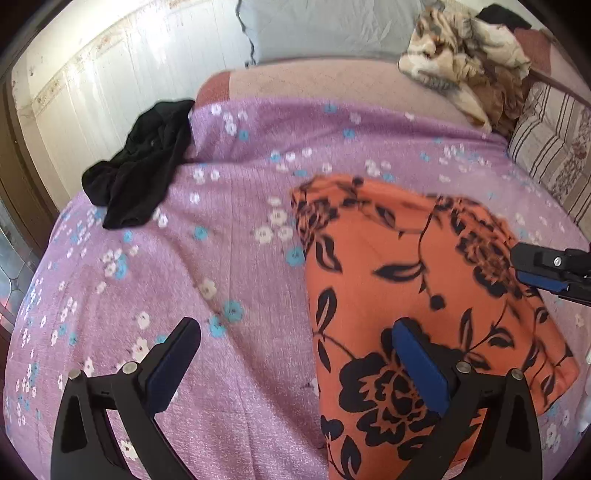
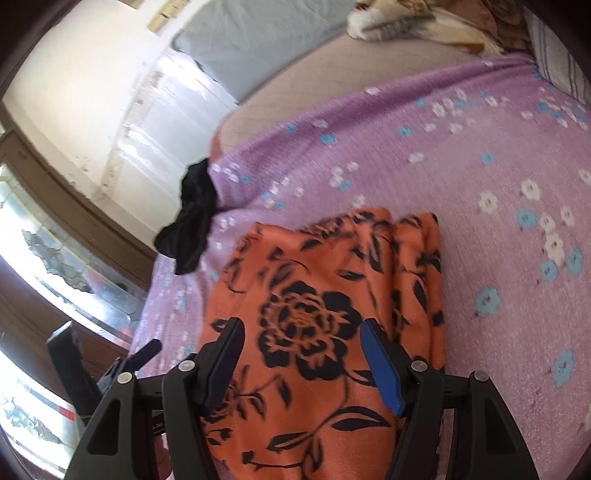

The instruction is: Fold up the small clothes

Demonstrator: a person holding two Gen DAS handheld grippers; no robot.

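Note:
An orange garment (image 1: pixel 406 288) with a black flower print lies folded in a long shape on the purple flowered bedspread (image 1: pixel 221 258). My left gripper (image 1: pixel 299 332) is open just above the bed. Its right finger hangs over the garment's left part and its left finger over bare bedspread. My right gripper (image 2: pixel 301 332) is open low over the same orange garment (image 2: pixel 314 295), nothing pinched between its pads. From the left wrist view the right gripper (image 1: pixel 519 266) comes in at the garment's right edge.
A crumpled black garment (image 1: pixel 140 170) lies at the bed's left edge (image 2: pixel 192 218). A beige patterned blanket pile (image 1: pixel 465 62) and a grey pillow (image 1: pixel 325 29) sit at the far end. A striped cushion (image 1: pixel 554 147) borders the right side. A wall and window frame stand left.

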